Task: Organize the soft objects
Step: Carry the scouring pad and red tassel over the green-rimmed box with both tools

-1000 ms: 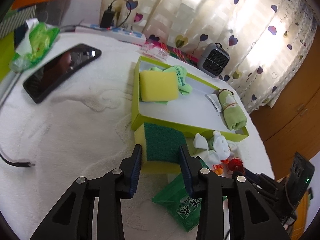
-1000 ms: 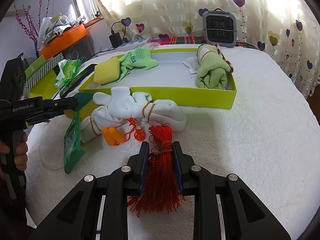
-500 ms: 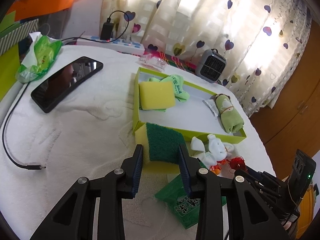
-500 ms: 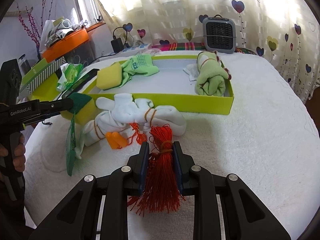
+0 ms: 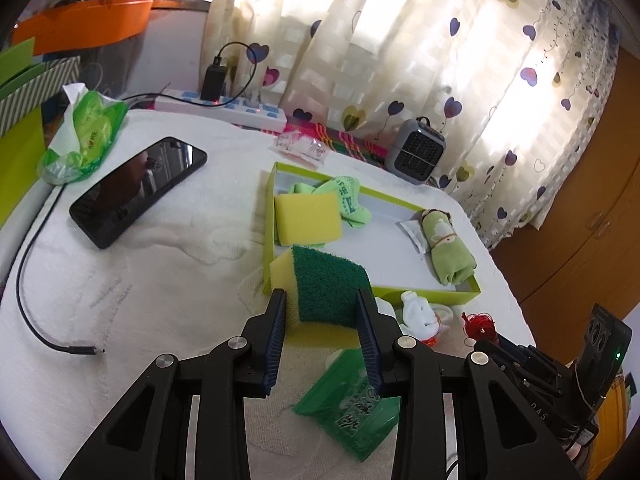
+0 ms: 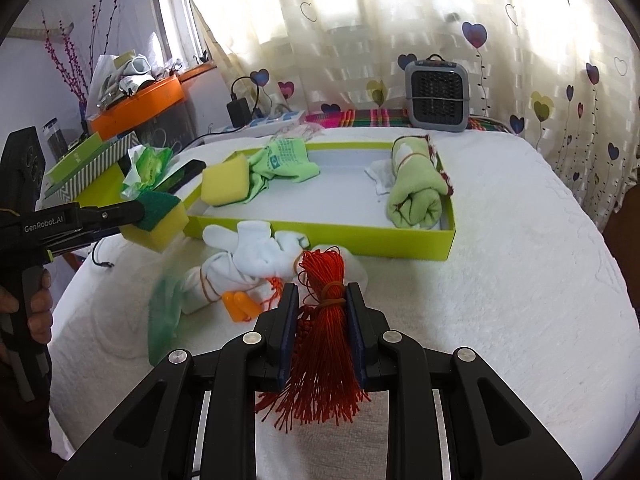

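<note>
My left gripper (image 5: pixel 322 308) is shut on a yellow sponge with a green scouring top (image 5: pixel 326 284), held above the white cloth just before the lime tray (image 5: pixel 424 291); the same sponge (image 6: pixel 160 216) shows in the right wrist view. My right gripper (image 6: pixel 322 300) is shut on a red tassel (image 6: pixel 322 344). The tray (image 6: pixel 320 236) holds a plain yellow sponge (image 6: pixel 224 182), a light green cloth (image 6: pixel 286 160) and a rolled green towel (image 6: pixel 418 188). A white sock bundle (image 6: pixel 256 264) and a green packet (image 5: pixel 356 404) lie in front of the tray.
A black phone (image 5: pixel 138 190), a loose cable (image 5: pixel 28 276) and a green tissue pack (image 5: pixel 86 136) lie at the left. A small grey heater (image 6: pixel 436 94) and a power strip (image 5: pixel 224 106) stand behind the tray. A hand (image 6: pixel 34 312) grips the left tool.
The left gripper has lifted the green-topped sponge off the cloth. The green packet beneath it has dropped away and lies free. The right gripper still holds the tassel in the same place.
</note>
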`<state>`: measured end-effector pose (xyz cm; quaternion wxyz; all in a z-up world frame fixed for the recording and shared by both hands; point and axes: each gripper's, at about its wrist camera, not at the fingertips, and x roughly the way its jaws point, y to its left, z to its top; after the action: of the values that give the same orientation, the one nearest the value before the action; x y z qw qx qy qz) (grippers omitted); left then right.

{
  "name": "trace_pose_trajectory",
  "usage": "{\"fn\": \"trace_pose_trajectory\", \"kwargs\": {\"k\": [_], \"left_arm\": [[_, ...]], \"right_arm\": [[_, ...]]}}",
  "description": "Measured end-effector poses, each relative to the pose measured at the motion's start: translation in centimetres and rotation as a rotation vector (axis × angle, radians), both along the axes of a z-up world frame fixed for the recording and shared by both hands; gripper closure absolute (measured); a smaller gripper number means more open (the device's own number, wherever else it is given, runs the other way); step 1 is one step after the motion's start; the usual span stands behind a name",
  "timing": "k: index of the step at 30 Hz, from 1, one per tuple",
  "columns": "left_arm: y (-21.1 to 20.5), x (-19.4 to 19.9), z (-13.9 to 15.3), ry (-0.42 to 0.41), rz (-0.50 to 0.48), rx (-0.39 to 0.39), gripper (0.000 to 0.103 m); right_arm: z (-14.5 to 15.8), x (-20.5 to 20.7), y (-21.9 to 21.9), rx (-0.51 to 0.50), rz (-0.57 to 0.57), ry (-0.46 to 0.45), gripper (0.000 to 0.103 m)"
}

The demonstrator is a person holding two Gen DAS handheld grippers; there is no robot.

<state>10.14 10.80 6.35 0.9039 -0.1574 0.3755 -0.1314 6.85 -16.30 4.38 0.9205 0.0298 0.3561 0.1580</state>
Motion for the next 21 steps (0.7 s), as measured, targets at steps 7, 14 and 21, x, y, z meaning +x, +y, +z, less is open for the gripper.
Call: {"fn": "trace_pose_trajectory", "kwargs": {"k": [7, 14, 21], "left_arm": [[-0.2, 0.4, 0.7, -0.011, -0.002, 0.0, 0.071], [-0.7, 1.9, 0.9, -0.003, -0.011, -0.009, 0.071], [-1.3, 3.9, 0.4, 0.015, -0.025, -0.018, 0.071]], "right_arm": [[1.0, 0.4, -0.1, 0.007, -0.001, -0.024, 0.078], [2.3, 1.6, -0.1, -0.002, 0.002, -0.049, 0.078], [3.2, 4.0, 0.0, -0.004, 0.003, -0.069, 0.078]]}}
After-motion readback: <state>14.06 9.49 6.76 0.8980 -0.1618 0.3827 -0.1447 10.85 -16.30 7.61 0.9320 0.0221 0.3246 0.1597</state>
